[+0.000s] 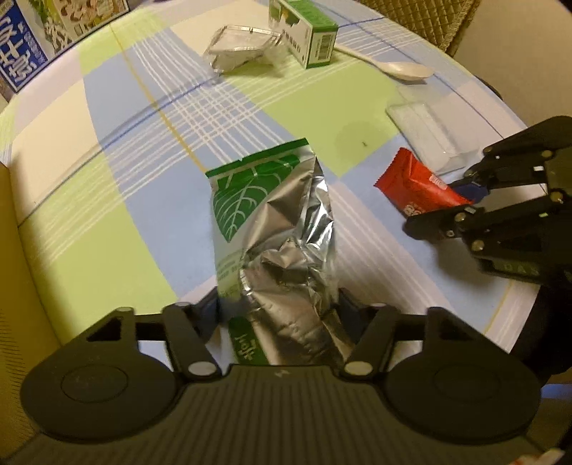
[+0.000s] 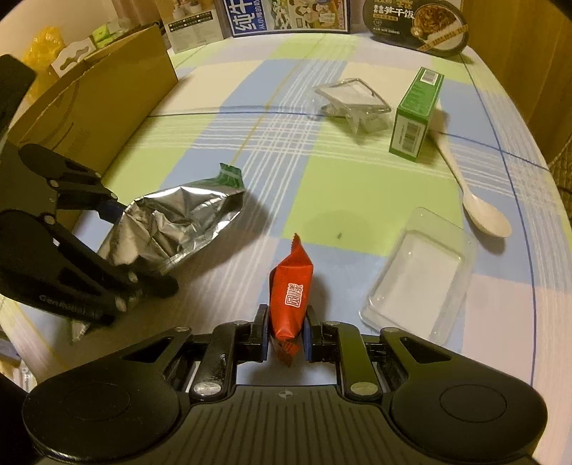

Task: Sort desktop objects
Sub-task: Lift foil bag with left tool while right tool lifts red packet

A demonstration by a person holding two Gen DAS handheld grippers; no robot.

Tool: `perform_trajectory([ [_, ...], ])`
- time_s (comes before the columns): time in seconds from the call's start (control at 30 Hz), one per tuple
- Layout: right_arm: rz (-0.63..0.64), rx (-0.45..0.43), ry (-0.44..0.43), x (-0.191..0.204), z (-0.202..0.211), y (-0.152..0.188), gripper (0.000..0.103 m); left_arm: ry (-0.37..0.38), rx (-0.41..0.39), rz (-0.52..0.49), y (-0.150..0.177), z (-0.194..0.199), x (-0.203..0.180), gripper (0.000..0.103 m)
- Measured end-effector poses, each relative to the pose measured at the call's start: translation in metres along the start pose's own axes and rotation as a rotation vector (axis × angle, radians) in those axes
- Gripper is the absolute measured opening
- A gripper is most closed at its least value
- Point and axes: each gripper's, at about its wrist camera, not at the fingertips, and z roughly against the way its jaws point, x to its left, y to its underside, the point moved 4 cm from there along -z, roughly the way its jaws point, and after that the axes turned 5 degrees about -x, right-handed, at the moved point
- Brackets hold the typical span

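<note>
My left gripper [image 1: 279, 307] is shut on a crumpled silver and green foil bag [image 1: 275, 229], which sticks out forward over the checked tablecloth. The bag also shows in the right wrist view [image 2: 178, 221], held by the left gripper [image 2: 118, 221]. My right gripper [image 2: 285, 329] is shut on a red snack packet [image 2: 290, 297] that points forward. In the left wrist view the right gripper [image 1: 461, 200] holds the same red packet [image 1: 414, 182] at the right.
A clear plastic tray [image 2: 418, 282], a white spoon [image 2: 475, 200], a green carton [image 2: 414, 114] and a clear lidded container [image 2: 354, 100] lie on the table. A cardboard box [image 2: 93, 103] stands at the left. Printed boxes and a bowl [image 2: 414, 25] line the far edge.
</note>
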Motion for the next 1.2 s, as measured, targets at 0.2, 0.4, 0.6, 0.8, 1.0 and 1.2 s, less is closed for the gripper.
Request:
perform_trajectory([
  [0.2,-0.025,-0.02,-0.003,-0.002,-0.001,-0.002,0.017,0.009,-0.013,0.015,0.001,0.001,0.003,0.05],
  [0.4,0.001,-0.025,0.022,0.002,-0.002,-0.005,0.041,0.0,0.005,0.02,0.006,-0.002,0.005,0.066],
  [0.6,0.014,-0.029,0.041,0.002,-0.006,-0.007,0.042,-0.005,0.014,0.013,0.009,-0.004,0.006,0.071],
  [0.8,-0.008,-0.035,0.053,-0.004,-0.007,-0.007,0.042,0.014,-0.008,0.002,0.005,0.001,0.003,0.047],
  [1.0,0.001,-0.041,0.055,-0.003,-0.007,-0.008,0.015,0.023,-0.027,0.009,0.006,0.002,0.004,0.043],
  [1.2,0.002,-0.086,0.06,-0.003,0.002,-0.012,0.014,0.023,-0.062,0.039,-0.001,0.011,0.007,0.042],
])
